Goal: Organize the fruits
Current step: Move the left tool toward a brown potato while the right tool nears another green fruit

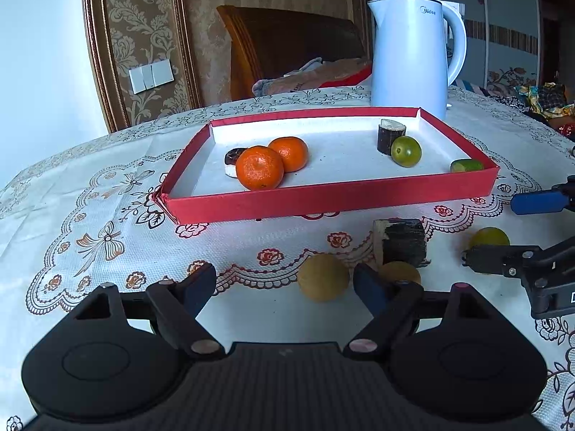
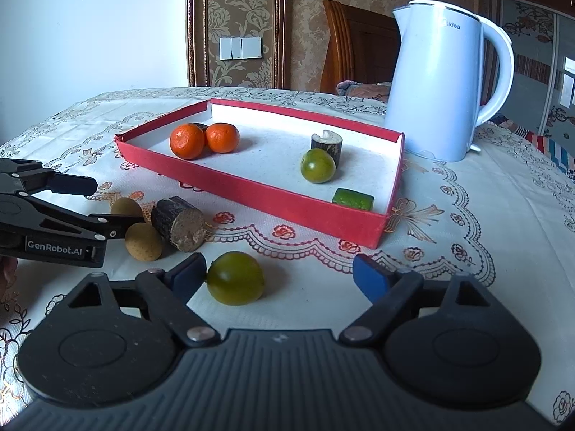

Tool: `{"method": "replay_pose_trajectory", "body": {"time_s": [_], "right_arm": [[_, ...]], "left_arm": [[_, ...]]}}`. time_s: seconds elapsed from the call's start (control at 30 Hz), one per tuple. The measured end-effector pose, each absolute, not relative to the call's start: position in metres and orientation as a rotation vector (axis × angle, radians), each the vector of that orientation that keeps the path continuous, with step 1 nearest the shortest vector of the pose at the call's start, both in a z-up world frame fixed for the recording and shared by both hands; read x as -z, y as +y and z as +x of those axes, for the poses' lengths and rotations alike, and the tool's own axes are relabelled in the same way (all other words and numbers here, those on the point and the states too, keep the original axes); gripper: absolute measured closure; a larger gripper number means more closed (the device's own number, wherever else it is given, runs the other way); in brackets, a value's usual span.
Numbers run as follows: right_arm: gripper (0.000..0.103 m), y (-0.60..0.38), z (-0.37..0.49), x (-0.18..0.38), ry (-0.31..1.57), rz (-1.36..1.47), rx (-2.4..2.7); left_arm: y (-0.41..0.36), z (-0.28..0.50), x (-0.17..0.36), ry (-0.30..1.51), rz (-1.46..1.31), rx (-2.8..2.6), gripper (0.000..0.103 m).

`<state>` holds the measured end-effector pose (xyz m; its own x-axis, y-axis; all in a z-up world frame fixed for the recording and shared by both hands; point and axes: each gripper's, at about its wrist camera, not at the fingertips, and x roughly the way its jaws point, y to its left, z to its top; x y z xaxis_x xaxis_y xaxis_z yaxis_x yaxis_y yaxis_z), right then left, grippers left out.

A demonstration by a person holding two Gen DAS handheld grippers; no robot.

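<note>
A green fruit [image 2: 235, 278] on the worktop [image 2: 467, 215] is straddled by the spread right gripper [image 2: 280, 274], evidently for transfer to the red tray [image 2: 258, 194]; the left gripper [image 1: 284, 282] is held apart.

Sitting mid-frame on the table [image 2: 467, 215]: tray [image 2: 251, 194] holding two oranges [image 2: 187, 140] at left; kettle [image 2: 438, 89] standing behind at upper right; lime [image 2: 235, 278] lying below, in front.
</note>
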<state>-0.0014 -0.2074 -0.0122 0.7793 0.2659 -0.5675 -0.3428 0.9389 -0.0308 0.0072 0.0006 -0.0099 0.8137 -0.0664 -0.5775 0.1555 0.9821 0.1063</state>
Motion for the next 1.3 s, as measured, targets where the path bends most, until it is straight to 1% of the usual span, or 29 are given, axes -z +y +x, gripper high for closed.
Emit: {"method": "replay_pose_trajectory", "body": {"time_s": [0.13, 0.27, 0.43, 0.53, 0.63, 0.7, 0.73, 0.83, 0.93, 0.97, 1.0, 1.03, 1.07, 1.13, 1.2, 1.27, 1.3], "right_arm": [[0.016, -0.206, -0.002, 0.013, 0.591, -0.144, -0.333], [0.02, -0.205, -0.002, 0.013, 0.596, -0.146, -0.341], [0.022, -0.203, -0.002, 0.014, 0.6, -0.15, -0.348], [0.025, -0.201, -0.002, 0.015, 0.604, -0.158, -0.356], [0.027, -0.2, -0.002, 0.015, 0.607, -0.163, -0.359], [0.033, -0.199, -0.001, 0.016, 0.615, -0.167, -0.363], [0.036, -0.198, 0.0, 0.016, 0.621, -0.17, -0.364], [0.037, -0.197, 0.0, 0.017, 0.623, -0.174, -0.364], [0.036, -0.197, 0.0, 0.017, 0.625, -0.175, -0.364], [0.036, -0.197, 0.001, 0.017, 0.625, -0.175, -0.364], [0.036, -0.197, 0.001, 0.017, 0.625, -0.175, -0.364], [0.036, -0.197, 0.0, 0.017, 0.625, -0.175, -0.364], [0.037, -0.197, 0.001, 0.017, 0.626, -0.175, -0.366], [0.039, -0.196, 0.0, 0.017, 0.623, -0.18, -0.37], [0.042, -0.195, -0.001, 0.017, 0.621, -0.187, -0.375], [0.044, -0.194, -0.002, 0.017, 0.617, -0.196, -0.374], [0.044, -0.193, -0.002, 0.017, 0.616, -0.198, -0.376]], "left_arm": [[0.002, 0.009, 0.011, 0.623, 0.144, 0.118, 0.019], [0.001, 0.009, 0.011, 0.628, 0.148, 0.114, 0.019], [0.0, 0.009, 0.012, 0.627, 0.147, 0.118, 0.019], [-0.002, 0.009, 0.012, 0.63, 0.151, 0.12, 0.024], [-0.004, 0.009, 0.012, 0.628, 0.16, 0.115, 0.024], [-0.004, 0.009, 0.012, 0.629, 0.155, 0.117, 0.025], [-0.003, 0.009, 0.012, 0.631, 0.15, 0.121, 0.028], [-0.004, 0.009, 0.011, 0.639, 0.135, 0.142, 0.038], [-0.006, 0.008, 0.011, 0.636, 0.145, 0.14, 0.038], [-0.005, 0.008, 0.011, 0.638, 0.142, 0.142, 0.04], [-0.005, 0.008, 0.011, 0.642, 0.131, 0.149, 0.043], [-0.004, 0.008, 0.011, 0.649, 0.117, 0.16, 0.05], [-0.005, 0.008, 0.01, 0.652, 0.109, 0.165, 0.053], [-0.009, 0.007, 0.01, 0.645, 0.125, 0.157, 0.054], [-0.011, 0.005, 0.01, 0.64, 0.137, 0.159, 0.058], [-0.012, 0.004, 0.01, 0.643, 0.129, 0.169, 0.067], [-0.013, 0.004, 0.01, 0.642, 0.128, 0.174, 0.069]]}}
